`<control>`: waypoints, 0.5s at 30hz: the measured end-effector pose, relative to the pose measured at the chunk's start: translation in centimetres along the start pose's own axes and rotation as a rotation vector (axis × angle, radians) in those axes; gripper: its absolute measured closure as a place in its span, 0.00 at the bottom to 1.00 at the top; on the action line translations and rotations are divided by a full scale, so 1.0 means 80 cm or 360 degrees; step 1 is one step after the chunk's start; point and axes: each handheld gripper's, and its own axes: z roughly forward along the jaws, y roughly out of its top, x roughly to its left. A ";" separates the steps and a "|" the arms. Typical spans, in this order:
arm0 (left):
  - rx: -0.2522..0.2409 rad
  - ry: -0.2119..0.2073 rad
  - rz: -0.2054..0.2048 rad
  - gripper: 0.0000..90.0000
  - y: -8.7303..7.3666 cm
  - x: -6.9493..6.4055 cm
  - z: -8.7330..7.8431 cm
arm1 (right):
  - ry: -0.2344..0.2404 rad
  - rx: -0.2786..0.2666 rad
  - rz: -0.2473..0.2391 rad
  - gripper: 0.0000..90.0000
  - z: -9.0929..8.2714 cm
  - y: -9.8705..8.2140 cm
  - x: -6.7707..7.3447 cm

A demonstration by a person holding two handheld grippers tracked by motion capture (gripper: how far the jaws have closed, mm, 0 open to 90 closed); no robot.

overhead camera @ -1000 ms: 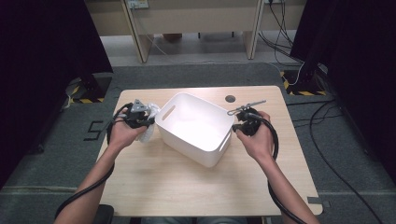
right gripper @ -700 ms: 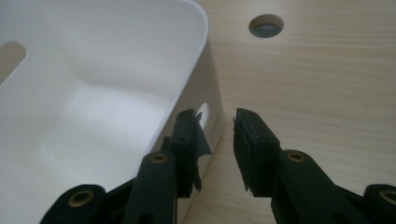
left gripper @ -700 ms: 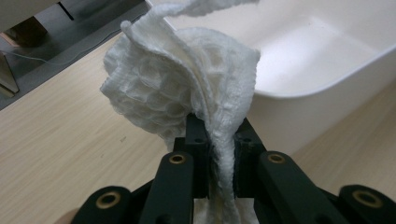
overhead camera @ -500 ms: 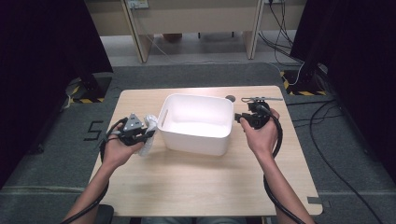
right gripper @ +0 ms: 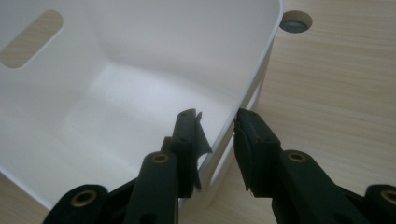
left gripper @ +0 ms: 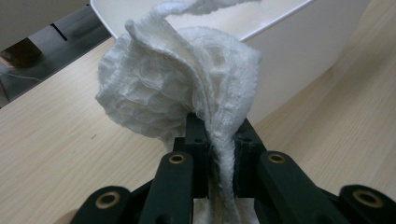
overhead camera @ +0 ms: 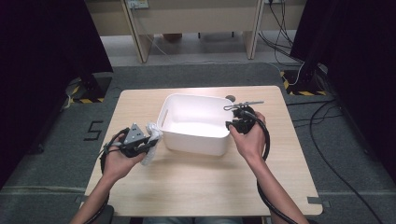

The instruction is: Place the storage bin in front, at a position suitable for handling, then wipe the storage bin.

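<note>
High view first: a light wooden table [overhead camera: 196, 186] with a white plastic bin [overhead camera: 196, 122] sitting roughly in the middle, open side up, nothing visible inside it. The left gripper [overhead camera: 140, 143] is just off the bin's left end, down near the table, with a bunched-up white cloth [overhead camera: 152, 140] at its tip. The cloth sits right beside the bin's left wall; can't tell from here whether it actually touches. The right gripper [overhead camera: 232, 126] is at the bin's right end, up at the rim. Just behind it a small metal tool [overhead camera: 243, 105] lies on the table, too small to make out properly, and there's a round dark hole [overhead camera: 229, 98] in the tabletop by the bin's far corner.

Left gripper view: jaws are clamped tight on the white cloth [left gripper: 187, 88], a waffle-textured rag. A fold of it runs down between the two pads and the rest balloons out above them. The bin's wall [left gripper: 299, 51] is right behind the cloth.

Right gripper view: jaws straddle the bin's wall [right gripper: 243, 100], one inside, one outside. They've just been closing in a bit, but there's a visible gap on the outer side, so they're not pinching the rim. The round hole [right gripper: 295, 21] shows past the bin's corner.
</note>
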 end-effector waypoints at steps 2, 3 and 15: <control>0.0002 0.0001 -0.0002 0.89 0.000 -0.001 0.001 | -0.0017 -0.0005 -0.0028 0.78 0.001 0.000 0.000; 0.0001 0.0001 -0.0005 0.89 0.000 -0.002 0.002 | -0.0018 0.0001 -0.0031 0.78 0.001 0.001 0.000; -0.0002 0.0029 -0.0023 0.89 0.004 -0.007 0.000 | -0.0034 -0.0008 -0.0021 0.78 0.002 0.000 0.002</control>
